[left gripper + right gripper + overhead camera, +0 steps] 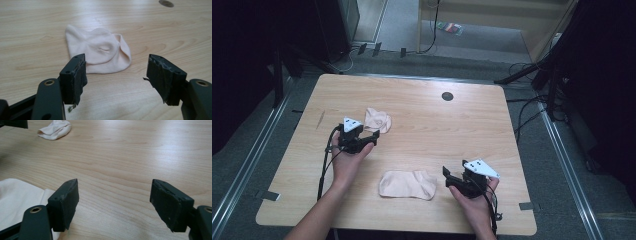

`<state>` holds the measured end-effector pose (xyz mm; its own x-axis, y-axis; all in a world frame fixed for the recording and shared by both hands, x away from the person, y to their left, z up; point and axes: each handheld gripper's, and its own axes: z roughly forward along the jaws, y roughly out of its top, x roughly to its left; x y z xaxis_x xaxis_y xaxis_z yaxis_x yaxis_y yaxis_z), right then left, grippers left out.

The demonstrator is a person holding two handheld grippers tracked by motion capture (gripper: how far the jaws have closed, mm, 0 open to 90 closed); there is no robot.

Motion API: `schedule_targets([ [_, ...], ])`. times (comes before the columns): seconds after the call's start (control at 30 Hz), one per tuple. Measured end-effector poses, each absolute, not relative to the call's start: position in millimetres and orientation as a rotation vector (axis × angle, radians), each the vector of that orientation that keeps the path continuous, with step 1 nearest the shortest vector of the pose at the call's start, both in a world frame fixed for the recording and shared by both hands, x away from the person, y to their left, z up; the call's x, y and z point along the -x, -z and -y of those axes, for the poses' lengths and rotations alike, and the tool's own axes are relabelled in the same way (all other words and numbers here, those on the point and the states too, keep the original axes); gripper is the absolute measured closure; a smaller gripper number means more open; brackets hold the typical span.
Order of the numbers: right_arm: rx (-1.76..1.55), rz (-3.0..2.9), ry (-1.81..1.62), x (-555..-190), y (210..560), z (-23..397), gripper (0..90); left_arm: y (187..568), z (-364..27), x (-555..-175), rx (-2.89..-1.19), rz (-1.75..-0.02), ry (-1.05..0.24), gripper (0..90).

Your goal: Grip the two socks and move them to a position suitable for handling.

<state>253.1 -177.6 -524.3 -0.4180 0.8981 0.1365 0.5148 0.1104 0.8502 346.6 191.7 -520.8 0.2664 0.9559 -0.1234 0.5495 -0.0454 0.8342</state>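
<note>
Two pale pink socks lie on the wooden table (427,125). A crumpled sock (378,120) (100,51) (55,129) rests left of centre. My left gripper (368,141) (116,80) is just short of it, open, with nothing between its jaws. A second sock (407,184) (17,200) lies flat near the front edge. My right gripper (449,178) (113,202) is at that sock's right end, open and empty, its left jaw over the sock's edge.
A dark round grommet (447,96) (166,3) sits near the table's far edge. Cables and dark stands (537,75) crowd the floor to the right and behind. Bare wood spreads across the table's right and centre.
</note>
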Motion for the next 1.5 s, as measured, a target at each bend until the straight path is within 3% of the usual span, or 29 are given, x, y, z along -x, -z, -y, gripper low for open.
schedule_targets([
  [0.7,-1.39,-1.986,-1.232,-253.2,525.5,177.7,24.9,529.2,-178.5,-402.8,-1.782,-1.489,-0.613,36.4],
  [1.17,-1.39,-1.995,-1.221,-253.2,525.9,175.9,25.0,544.3,-169.1,-406.8,-1.859,-1.539,-0.665,50.4],
  [1.3,-1.391,-1.998,-1.216,-253.1,526.1,174.6,25.2,545.7,-168.6,-405.9,-1.852,-1.544,-0.696,58.0],
  [1.5,-1.384,-2.003,-1.222,-252.0,525.1,173.0,26.7,546.0,-178.0,-405.9,-1.828,-1.55,-0.699,81.1],
])
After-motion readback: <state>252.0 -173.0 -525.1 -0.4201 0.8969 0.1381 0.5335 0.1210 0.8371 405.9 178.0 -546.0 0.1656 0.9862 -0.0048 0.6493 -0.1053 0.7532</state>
